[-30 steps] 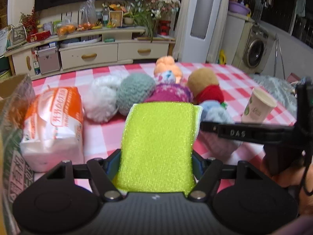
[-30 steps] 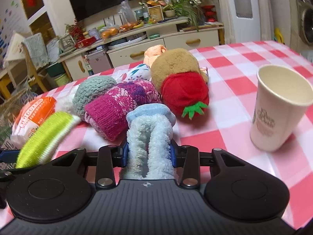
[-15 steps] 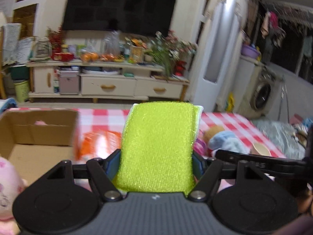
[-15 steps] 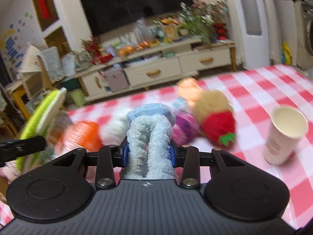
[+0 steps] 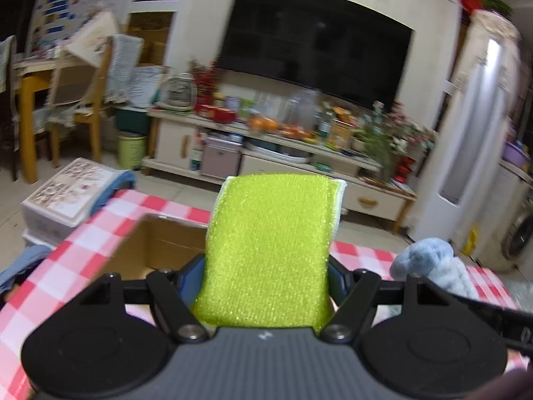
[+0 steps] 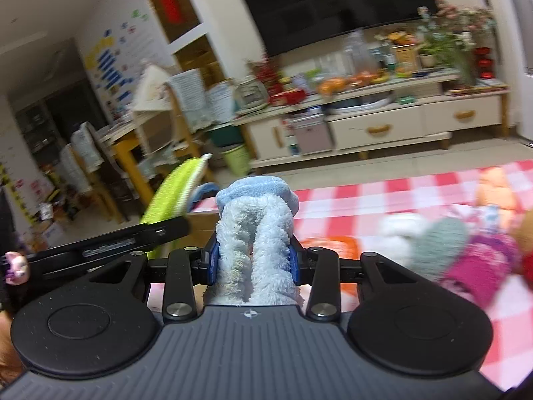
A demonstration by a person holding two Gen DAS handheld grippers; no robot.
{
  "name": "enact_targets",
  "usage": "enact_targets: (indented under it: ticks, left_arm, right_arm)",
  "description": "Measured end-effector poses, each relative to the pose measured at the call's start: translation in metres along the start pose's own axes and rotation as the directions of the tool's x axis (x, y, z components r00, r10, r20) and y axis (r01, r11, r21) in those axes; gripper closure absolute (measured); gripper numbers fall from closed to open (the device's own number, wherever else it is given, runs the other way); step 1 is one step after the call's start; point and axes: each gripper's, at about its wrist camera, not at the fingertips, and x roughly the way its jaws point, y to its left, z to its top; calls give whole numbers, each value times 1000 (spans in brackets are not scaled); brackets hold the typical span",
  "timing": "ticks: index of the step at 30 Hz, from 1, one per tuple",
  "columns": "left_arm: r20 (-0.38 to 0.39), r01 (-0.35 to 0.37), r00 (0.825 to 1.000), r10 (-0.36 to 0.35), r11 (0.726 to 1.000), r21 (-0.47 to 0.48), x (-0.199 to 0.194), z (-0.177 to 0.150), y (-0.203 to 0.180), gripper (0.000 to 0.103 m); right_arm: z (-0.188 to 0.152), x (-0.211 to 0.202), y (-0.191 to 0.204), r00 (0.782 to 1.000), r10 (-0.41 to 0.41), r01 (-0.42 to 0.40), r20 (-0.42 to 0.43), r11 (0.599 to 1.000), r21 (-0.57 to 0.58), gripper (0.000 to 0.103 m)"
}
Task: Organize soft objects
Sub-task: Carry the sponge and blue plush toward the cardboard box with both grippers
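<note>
My left gripper (image 5: 266, 266) is shut on a lime-green sponge cloth (image 5: 271, 246), held flat above the table. Below and ahead of it lies an open cardboard box (image 5: 160, 250) on the red-and-white checked tablecloth (image 5: 83, 243). My right gripper (image 6: 255, 260) is shut on a fluffy light-blue sock (image 6: 255, 230). The same blue sock (image 5: 429, 263) shows at the right in the left wrist view, and the green cloth (image 6: 173, 193) with the left gripper's finger shows at the left in the right wrist view. Knitted hats and plush toys (image 6: 466, 250) lie blurred at the right on the table.
An orange tissue pack (image 6: 333, 246) lies behind the right gripper's fingers. Beyond the table stand a TV cabinet (image 5: 283, 153) crowded with items, a yellow chair (image 5: 66, 100) and a stack of boxes (image 5: 66, 193) beside the table's left edge.
Both grippers have risen and swung left, away from the pile of soft things and the paper cup, toward the cardboard box. Each keeps its hold on its item.
</note>
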Motion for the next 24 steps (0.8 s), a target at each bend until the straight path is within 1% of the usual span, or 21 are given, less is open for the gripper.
enact_targets:
  ticks: [2,5,7,10,16,18,19,21,23,24]
  left_arm:
    - [-4,-19,1000,19,999,-30,3,3,11,31]
    - [-14,-43,999,42,998,-50,9,4,19,30]
    - [-27,-49,999,47,997,-67,10,2,23,30]
    - [-41,-62,997,60,996,-64,13,0,27,30]
    - [-84,-80,994,75,994,-68,21,-4,30,28]
    - [-99,-83,992,76,995,-61,22,-6,28,26]
    - [-102,-86,992,80,995,-57,22,-7,28,24]
    - [-111,-97,990,91,994,-53,22,-7,28,21]
    - [-120,-112,987,104,992,-64,22,-7,30,17]
    - [-123,-120,986,110,990,-73,22,-6,31,16]
  right_arm:
    - [3,12,8,1000,26,-27,-17,1000,-15,56]
    - [-3,32,21,997,48,-50,-53,998,-29,56]
    - [-7,44,28,996,49,-52,-78,998,-38,56]
    - [-16,55,35,993,42,-48,-114,997,-53,56]
    - [-32,61,47,989,31,-46,-143,994,-97,54]
    - [-34,63,47,987,37,-53,-153,994,-99,50]
    - [-36,63,47,987,35,-51,-154,993,-103,46]
    - [-38,59,49,988,26,-43,-155,993,-111,41]
    - [-40,57,46,988,30,-44,-154,995,-89,24]
    - [-41,55,44,988,43,-55,-150,996,-73,22]
